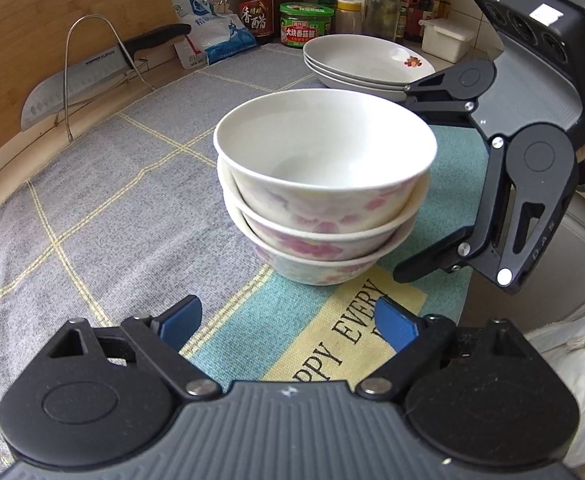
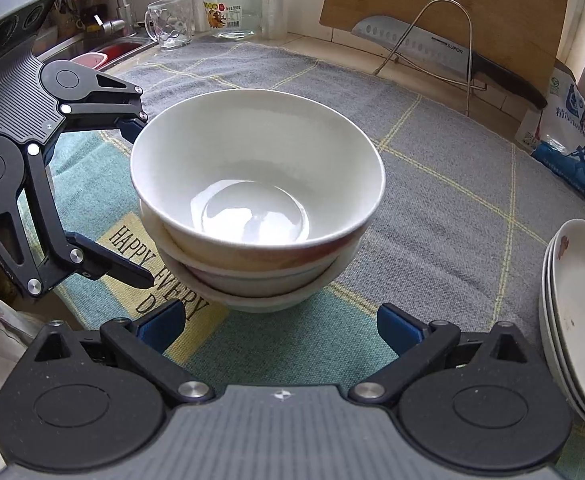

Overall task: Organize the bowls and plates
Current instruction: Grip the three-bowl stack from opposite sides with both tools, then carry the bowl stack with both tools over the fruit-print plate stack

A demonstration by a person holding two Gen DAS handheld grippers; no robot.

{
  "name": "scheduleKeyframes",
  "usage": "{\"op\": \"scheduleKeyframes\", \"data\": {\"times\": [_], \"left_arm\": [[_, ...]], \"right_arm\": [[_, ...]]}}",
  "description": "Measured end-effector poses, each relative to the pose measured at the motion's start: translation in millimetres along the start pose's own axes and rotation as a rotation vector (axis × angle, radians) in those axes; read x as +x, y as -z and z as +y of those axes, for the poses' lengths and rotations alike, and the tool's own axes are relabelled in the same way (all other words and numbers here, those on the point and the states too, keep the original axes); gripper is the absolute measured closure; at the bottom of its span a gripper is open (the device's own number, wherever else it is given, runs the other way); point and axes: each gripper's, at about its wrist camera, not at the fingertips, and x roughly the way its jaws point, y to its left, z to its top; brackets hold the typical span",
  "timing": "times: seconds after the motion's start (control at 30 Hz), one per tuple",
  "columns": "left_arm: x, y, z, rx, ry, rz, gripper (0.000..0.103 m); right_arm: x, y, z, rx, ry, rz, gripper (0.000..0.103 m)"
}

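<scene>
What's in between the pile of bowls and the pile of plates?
Nothing: only bare grey checked cloth lies between the bowl stack and the plate stack, as the right wrist view shows.

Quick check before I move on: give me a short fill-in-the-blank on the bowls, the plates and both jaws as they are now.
The bowl stack holds ___ bowls.
The plate stack holds ___ plates.
The jaws of the left gripper and the right gripper are both ___.
The knife rests in a wire rack against a ___ cutting board.

Missing words: three; three; open; wooden
</scene>
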Motion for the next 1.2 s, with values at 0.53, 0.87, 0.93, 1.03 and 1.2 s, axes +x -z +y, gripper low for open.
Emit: {"op": "scheduleKeyframes", "data": {"times": [0.53,0.87,0.93,1.03,1.2], "left_arm": [[13.3,-13.1,2.4,0.039,0.021,0.011,0.01],[15.4,-18.5,4.8,0.151,0.112,-0.005,0.013],[15.9,-20.2,6.6,0.159,0.128,-0.005,0.014],[15.2,-22.9,8.0,0.173,0.153,-0.012,0.014],[15.6,-26.8,9.8,0.202,0.166,-0.018,0.014]], "right_arm": [[9.4,5.5,-6.9,-0.073,-0.06,0.005,0.0],[-4.5,-7.0,-8.7,-0.177,-0.137,-0.043,0.001],[-5.1,-10.8,-8.4,-0.195,-0.147,-0.044,0.001],[-7.8,-14.8,-8.3,-0.209,-0.154,-0.047,0.003],[-4.6,-20.1,-11.5,-0.218,-0.158,-0.035,0.006]]}}
